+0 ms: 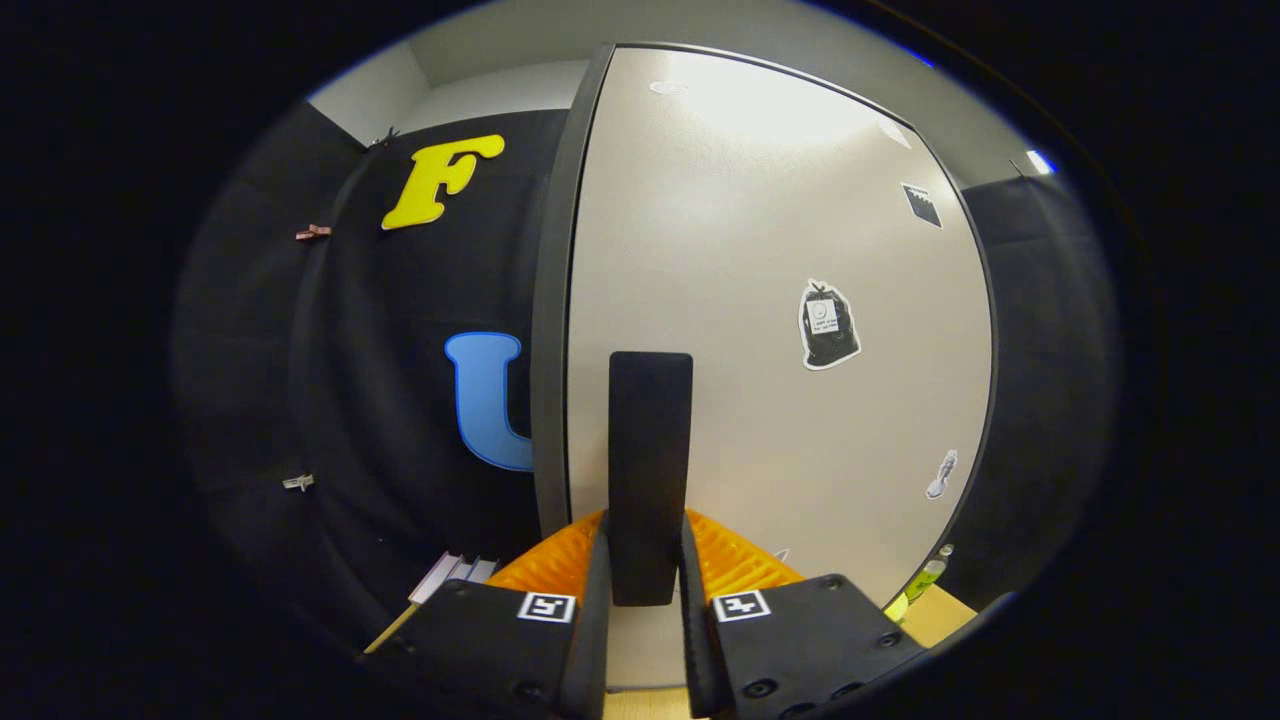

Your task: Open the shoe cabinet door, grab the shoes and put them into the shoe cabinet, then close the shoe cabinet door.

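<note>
We see a bright glare high on the pale cabinet door (780,300), light falling from above and fading to an even, softer tone lower down. The black cloth wall (330,400) beside it stays dim, its folds barely readable. Fisheye distortion bows the door's dark edges strongly outward, and detail softens toward the rim. Close to us, the gripper (648,590) sits in shade, its black handle (650,470) and orange fingers (550,565) fairly sharp, without blur.

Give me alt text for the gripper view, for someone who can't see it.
The gripper is shut on the black door handle of a beige cabinet door that bears a few stickers. The booth's black cloth wall hangs beside the door.
</note>
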A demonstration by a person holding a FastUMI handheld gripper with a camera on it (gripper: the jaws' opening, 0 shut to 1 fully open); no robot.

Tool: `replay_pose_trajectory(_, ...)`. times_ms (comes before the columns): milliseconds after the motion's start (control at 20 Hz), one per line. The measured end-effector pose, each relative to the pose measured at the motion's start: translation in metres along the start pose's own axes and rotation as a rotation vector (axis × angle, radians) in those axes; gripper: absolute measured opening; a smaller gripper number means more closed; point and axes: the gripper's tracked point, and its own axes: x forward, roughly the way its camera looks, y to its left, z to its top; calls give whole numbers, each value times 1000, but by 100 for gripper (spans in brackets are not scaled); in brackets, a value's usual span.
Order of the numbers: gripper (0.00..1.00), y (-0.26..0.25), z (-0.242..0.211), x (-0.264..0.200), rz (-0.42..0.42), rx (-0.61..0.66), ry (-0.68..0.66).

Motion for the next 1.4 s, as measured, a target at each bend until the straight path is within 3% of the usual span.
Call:
replay_pose_trajectory(100,28,-1,-1,-1,-7,15,10)
replay_pose_trajectory(400,28,-3,-1,-17,-2,19,32)
replay_pose_trajectory(1400,28,-73,-3,-139,112,17,35)
